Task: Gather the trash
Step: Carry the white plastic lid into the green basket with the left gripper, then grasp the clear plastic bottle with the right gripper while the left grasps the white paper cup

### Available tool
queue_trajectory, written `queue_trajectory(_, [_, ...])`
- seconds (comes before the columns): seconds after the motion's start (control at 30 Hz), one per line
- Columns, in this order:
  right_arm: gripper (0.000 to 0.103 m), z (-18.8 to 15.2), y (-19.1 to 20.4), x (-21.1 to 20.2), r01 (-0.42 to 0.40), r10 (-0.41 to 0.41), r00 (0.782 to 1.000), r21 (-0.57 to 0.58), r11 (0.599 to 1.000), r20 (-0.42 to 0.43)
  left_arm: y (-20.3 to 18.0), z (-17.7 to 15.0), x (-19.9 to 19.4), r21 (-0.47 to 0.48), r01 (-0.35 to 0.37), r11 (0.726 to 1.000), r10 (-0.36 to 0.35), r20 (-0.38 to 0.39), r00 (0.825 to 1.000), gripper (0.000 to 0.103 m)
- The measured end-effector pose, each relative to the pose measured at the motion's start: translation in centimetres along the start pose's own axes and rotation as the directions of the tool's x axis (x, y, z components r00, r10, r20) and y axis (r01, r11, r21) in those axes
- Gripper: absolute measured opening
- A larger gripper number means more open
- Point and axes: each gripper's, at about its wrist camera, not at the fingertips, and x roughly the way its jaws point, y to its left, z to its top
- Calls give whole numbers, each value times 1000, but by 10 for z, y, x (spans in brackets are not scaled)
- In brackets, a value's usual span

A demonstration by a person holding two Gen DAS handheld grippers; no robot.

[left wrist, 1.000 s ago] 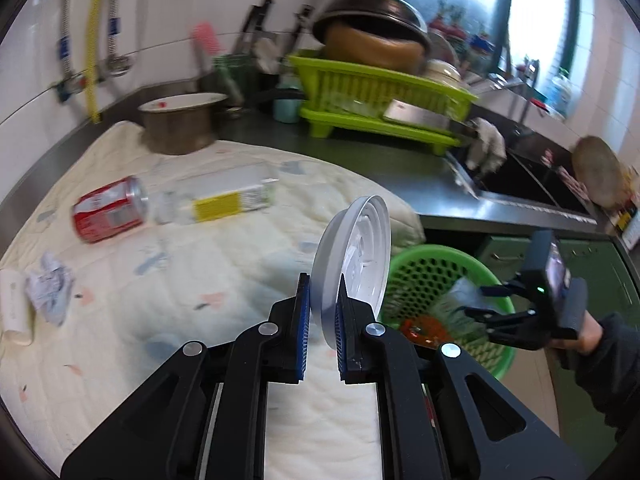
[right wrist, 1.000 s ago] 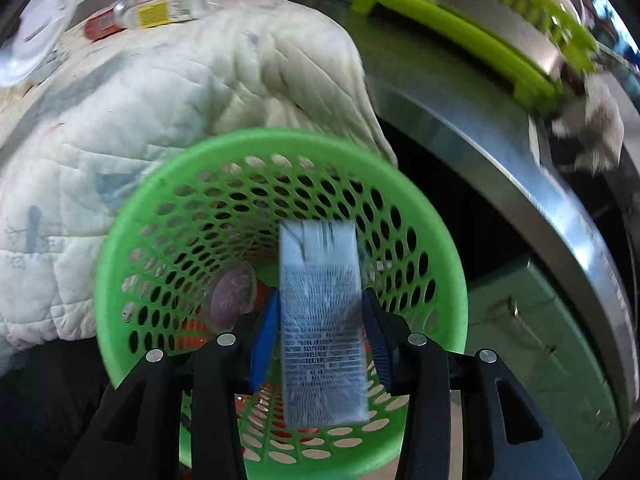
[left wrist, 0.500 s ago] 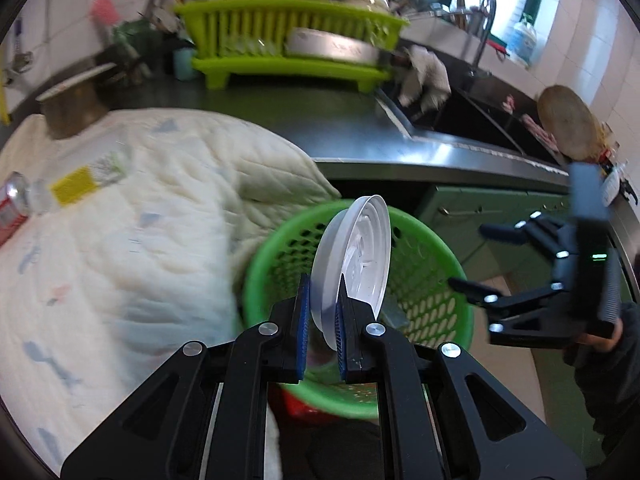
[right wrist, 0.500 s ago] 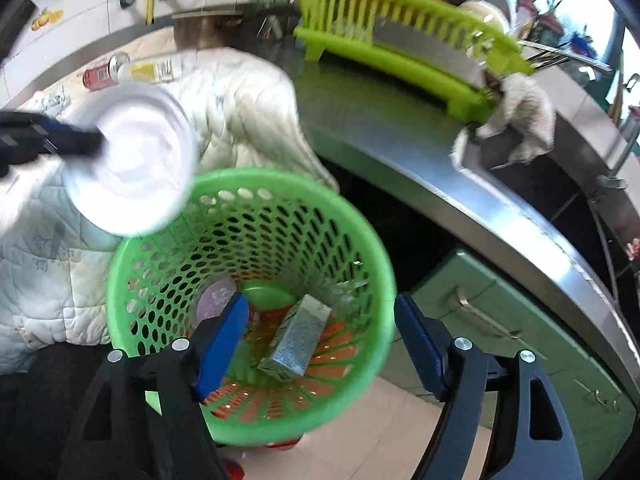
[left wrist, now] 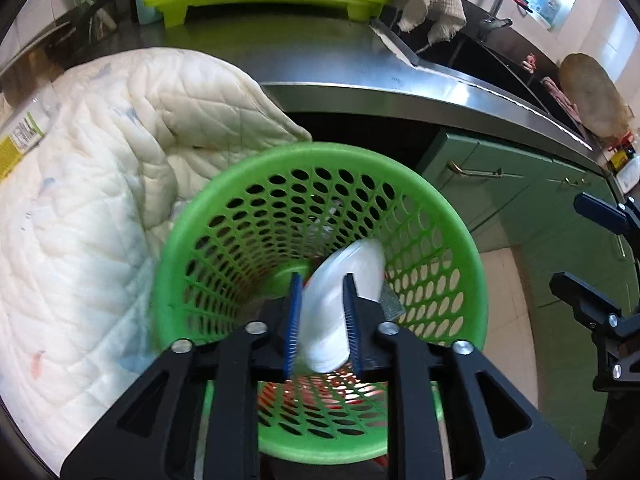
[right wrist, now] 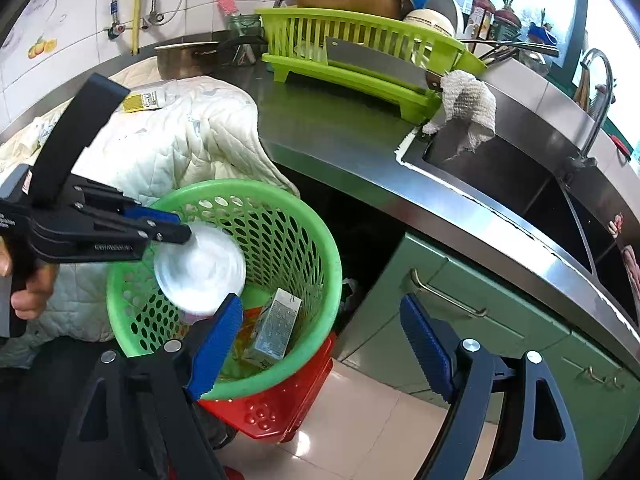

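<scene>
White lid over the green basket, ready to drop.

Left wrist view: the left gripper [left wrist: 320,320] stands narrow, its pads just beside a blurred white lid [left wrist: 340,300] inside the basket [left wrist: 460,240]; I cannot tell whether they pinch it. Right wrist view: the right gripper [right wrist: 320,340] gapes wide and empty beside the basket [right wrist: 316,232]; the lid [right wrist: 200,268] sits below the rim, a carton [right wrist: 276,328] at the bottom. The lid looks light, thin and slippery, best pinched at its edge.

left wrist close above basket [left wrist: 320,168], right wrist farther back, both sharing it
</scene>
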Motion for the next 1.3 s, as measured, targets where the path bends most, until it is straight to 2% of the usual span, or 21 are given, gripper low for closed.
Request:
queue_trajectory(0.07, [78,-2,-1,0,0,0,1000,1,1000,-1,-2,-2,2,4,7,1000,-7,-3,1000,32])
queue_trajectory(0.13, [78,-2,-1,0,-1,1,1000,0,1000,-1,-2,-4,0,5,5,1000,-5,-3,1000,45])
queue_trajectory(0.33, [79,6,11,-3,-12,12,1000,-21,1000,16,10,-7,-24,1,-10,1000,10,31,999,47])
queue_trajectory(0.43, [80,13,19,-5,-26,27,999,-34,999,29,21,-8,-40,-8,-30,1000,30,55,998,53])
queue_trajectory(0.73, [83,46,48,-8,-89,94,994,-81,993,61,71,-24,-102,-85,-99,991,110,130,985,58])
queue_trajectory(0.93, [84,80,78,0,-176,184,981,-123,977,62,117,-43,-145,-152,-167,974,192,168,967,63])
queue_trajectory(1.07, [84,109,106,10,-208,222,973,-183,961,65,156,-59,-175,-213,-215,953,255,186,949,66])
queue_trajectory(1.3, [85,163,164,34,-254,286,957,-347,903,44,228,-89,-216,-335,-285,898,360,188,914,69])
